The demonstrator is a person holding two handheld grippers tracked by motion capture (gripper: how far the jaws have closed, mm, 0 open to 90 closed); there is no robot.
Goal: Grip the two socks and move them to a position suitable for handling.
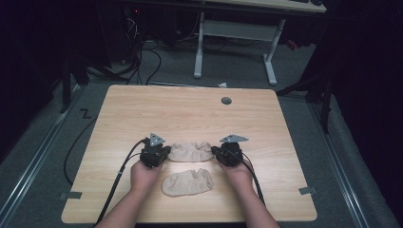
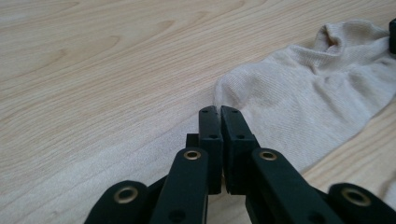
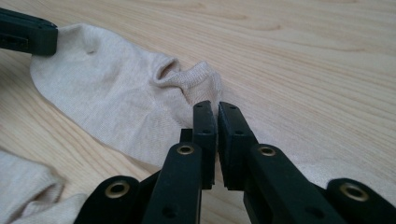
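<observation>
Two beige ankle socks lie on the wooden table (image 1: 190,114). The far sock (image 1: 191,151) (image 2: 308,88) (image 3: 116,93) stretches flat between my two grippers. My left gripper (image 1: 164,153) (image 2: 219,111) is shut, its tips pinching the sock's left end at the fabric's edge. My right gripper (image 1: 216,153) (image 3: 217,106) is shut on the sock's cuff end, where the fabric puckers up to the tips. The near sock (image 1: 187,183) (image 3: 28,186) lies loose between the person's wrists, closer to the front edge.
A round grey cable hole (image 1: 226,100) sits near the table's far edge. Bare tabletop spreads beyond and beside the socks. A cable (image 1: 119,175) trails from each gripper toward the front edge. A white desk frame (image 1: 271,61) stands on the floor behind.
</observation>
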